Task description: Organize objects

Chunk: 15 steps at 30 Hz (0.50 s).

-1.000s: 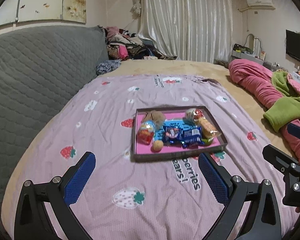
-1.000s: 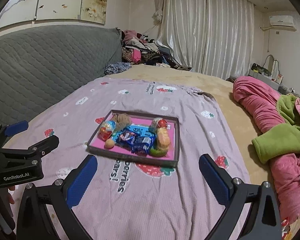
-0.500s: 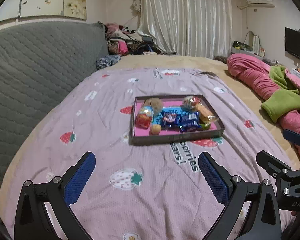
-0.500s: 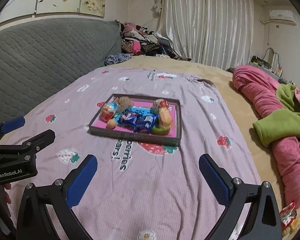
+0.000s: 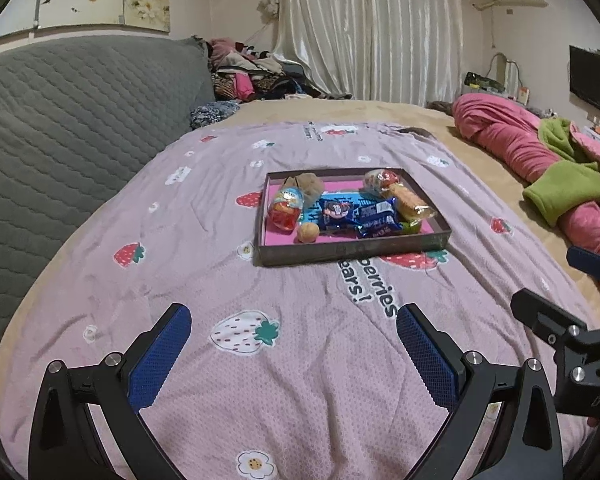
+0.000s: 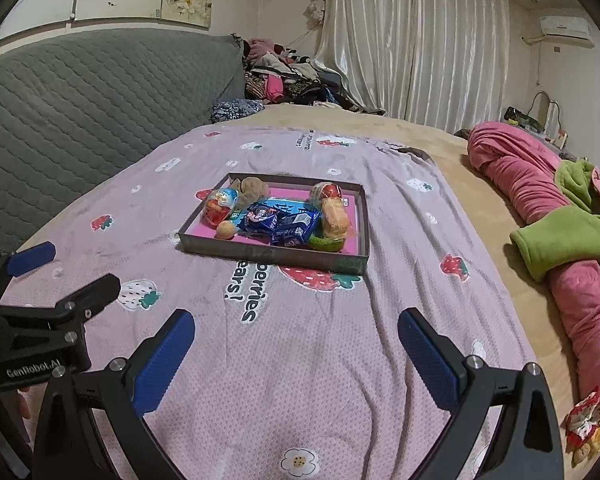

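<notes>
A shallow dark tray with a pink floor [image 5: 436, 236] [image 6: 362, 220] lies on the pink strawberry bedspread. It holds blue snack packets [image 5: 356, 214] [image 6: 278, 220], an egg-shaped packet [image 5: 286, 206] [image 6: 218, 204], a small round yellow ball [image 5: 308, 232] [image 6: 225, 230], a brown lump [image 5: 306, 184], a wrapped bread roll [image 5: 410, 202] [image 6: 334, 216] and a round red-white packet [image 5: 380, 179] [image 6: 327, 192]. My left gripper [image 5: 294, 350] is open and empty, well short of the tray. My right gripper [image 6: 296, 354] is open and empty, also short of it.
A grey quilted headboard [image 5: 60, 120] runs along the left. A pink and green quilt heap [image 5: 540, 160] [image 6: 560, 208] lies at the right. A red snack wrapper [image 6: 582, 426] lies at the bed's right edge. Clothes are piled at the back [image 5: 252, 76].
Both grippers have drawn back from the tray and risen a little; the tray looks farther and smaller. Both stay open and empty.
</notes>
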Available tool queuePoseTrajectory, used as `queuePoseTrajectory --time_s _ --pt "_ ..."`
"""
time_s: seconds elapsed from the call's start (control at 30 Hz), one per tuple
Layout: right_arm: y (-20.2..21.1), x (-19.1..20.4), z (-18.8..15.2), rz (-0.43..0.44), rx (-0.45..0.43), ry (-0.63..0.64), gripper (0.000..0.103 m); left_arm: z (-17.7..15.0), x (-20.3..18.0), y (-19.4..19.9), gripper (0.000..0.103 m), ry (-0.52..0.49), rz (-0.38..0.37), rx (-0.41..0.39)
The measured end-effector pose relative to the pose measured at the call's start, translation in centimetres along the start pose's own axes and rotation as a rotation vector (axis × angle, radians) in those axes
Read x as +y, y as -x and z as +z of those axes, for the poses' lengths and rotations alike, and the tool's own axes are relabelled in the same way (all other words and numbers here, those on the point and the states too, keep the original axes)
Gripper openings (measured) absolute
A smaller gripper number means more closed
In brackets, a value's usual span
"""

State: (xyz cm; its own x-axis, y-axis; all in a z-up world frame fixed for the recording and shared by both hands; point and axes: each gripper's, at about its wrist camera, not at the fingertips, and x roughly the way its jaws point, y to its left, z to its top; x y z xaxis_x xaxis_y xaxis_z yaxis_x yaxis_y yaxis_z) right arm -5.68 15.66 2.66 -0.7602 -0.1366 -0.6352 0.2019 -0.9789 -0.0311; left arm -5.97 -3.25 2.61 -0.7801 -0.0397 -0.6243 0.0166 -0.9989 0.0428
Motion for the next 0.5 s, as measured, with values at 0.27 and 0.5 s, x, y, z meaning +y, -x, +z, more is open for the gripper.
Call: queuePoseTrajectory --time_s 0.27,0.5 --pt "-1.2 0.1 -1.4 -0.001 0.022 -0.003 0.103 -1.5 -0.4 -1.3 0.102 0.002 -0.003 0.021" --pt "-2.0 0.2 -2.6 0.006 0.024 -0.002 0.103 -2.6 0.0 -2.2 0.102 0.035 -0.023 0.021"
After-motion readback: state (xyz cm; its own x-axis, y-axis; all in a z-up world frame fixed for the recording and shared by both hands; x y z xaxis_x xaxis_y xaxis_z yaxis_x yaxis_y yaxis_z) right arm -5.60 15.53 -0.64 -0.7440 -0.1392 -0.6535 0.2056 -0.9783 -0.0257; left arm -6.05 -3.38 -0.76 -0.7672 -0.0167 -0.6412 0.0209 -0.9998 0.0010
